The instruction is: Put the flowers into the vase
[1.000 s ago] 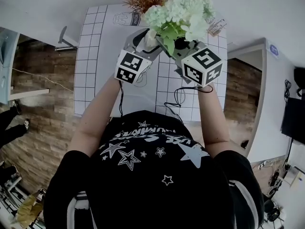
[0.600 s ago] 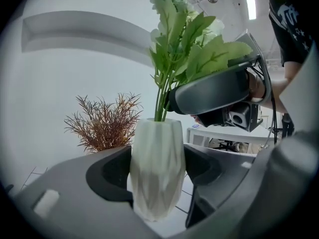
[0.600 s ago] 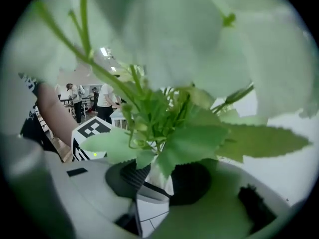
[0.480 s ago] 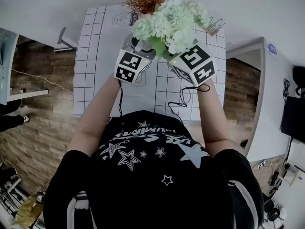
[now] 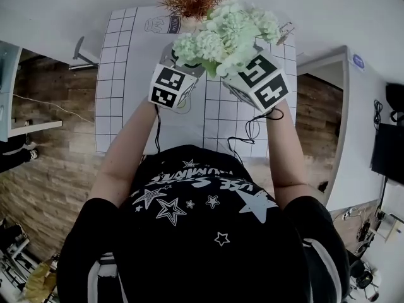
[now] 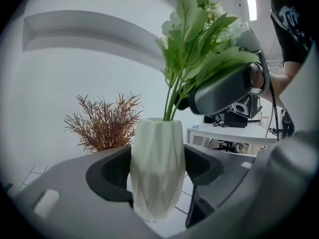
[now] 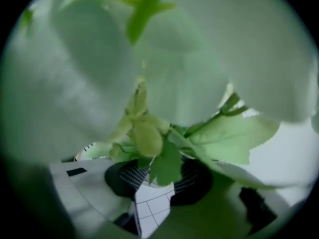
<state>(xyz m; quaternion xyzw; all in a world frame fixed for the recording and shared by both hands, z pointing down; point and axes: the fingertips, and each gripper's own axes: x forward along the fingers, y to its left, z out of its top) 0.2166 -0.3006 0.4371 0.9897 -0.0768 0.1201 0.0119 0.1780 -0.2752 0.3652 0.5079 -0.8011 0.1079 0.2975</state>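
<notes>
At the far edge of the table, left of the middle, a dried rust-brown plant is standing; what it is standing in is hidden. Just to its right, near that same far edge, the left gripper is clamping the vase, its jaws pressing on the two flanks. The vase is white and matt, cut in slanted facets, wider at the belly than at the mouth. It is standing upright on the gridded surface of the table.

The flowers are sitting in the vase, their thin green stems running down into its mouth. They are carrying rounded heads of pale green and white above broad, toothed green leaves. Their long axis is running from the mouth of the vase upward, leaning a little to the right in the left gripper view, with the heads at the top. In the head view the heads are covering the vase and both grippers' tips.

The right gripper is hovering just right of the stems, a little above the vase mouth. Its jaws have just been opening and are standing apart: leaves are hanging between them, but the pads are pressing on nothing, and the gridded table is showing through the gap.
</notes>
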